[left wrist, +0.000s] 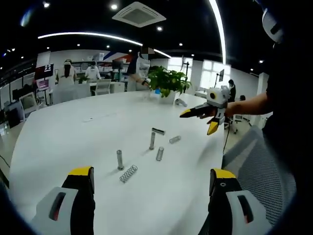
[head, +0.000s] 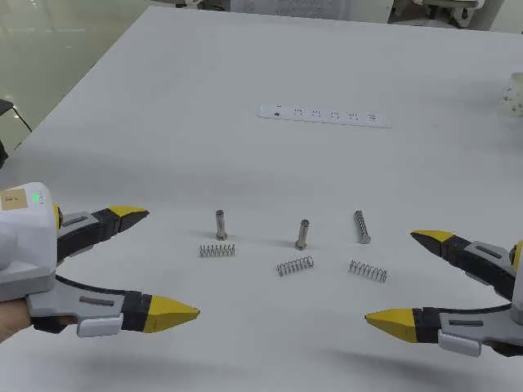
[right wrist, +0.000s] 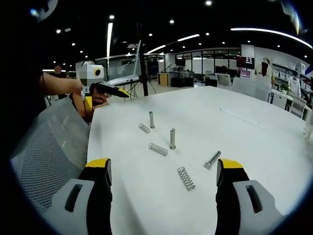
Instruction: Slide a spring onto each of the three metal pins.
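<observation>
My left claw (head: 173, 261) and right claw (head: 390, 277) hang released, empty, either side of 3 pins (head: 302, 233) and 3 springs (head: 294, 266) on the bench (head: 204, 73).

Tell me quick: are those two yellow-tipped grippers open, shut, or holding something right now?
Left gripper: open, holding nothing.
Right gripper: open, holding nothing.

right hand-held gripper (head: 391, 277) cut by edge, white object (head: 514, 95) cropped

An open-plan office with monitors (left wrist: 27, 102), ceiling lights (left wrist: 98, 35), potted plant (left wrist: 168, 81)
</observation>
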Tool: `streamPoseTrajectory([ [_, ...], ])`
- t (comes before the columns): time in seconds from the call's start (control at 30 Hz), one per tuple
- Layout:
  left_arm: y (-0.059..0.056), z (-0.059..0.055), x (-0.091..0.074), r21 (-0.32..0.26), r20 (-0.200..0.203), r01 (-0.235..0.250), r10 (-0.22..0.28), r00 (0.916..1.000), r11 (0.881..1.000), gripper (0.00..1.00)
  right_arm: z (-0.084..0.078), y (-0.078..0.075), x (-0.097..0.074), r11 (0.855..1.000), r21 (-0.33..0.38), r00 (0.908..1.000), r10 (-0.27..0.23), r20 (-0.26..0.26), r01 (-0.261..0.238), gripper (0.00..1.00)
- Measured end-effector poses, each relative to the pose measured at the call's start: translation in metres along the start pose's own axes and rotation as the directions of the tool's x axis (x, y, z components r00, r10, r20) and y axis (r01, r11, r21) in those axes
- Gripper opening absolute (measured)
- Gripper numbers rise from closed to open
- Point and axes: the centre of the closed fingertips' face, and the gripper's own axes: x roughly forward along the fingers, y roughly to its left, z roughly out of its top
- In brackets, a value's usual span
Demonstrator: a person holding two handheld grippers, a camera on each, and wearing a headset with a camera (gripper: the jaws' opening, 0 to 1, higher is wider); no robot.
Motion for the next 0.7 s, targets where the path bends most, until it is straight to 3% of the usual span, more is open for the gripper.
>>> streamPoseTrajectory([
  [0.7, -0.0008, 0.0027, 0.0005, -0.002, 0.004, 0.006, -0.006, 1.0, 1.0, 0.98, -0.0015, -0.0004, 0.0026, 1.0, -0.005, 1.0, 0.004, -0.008, -0.004, 0.88],
])
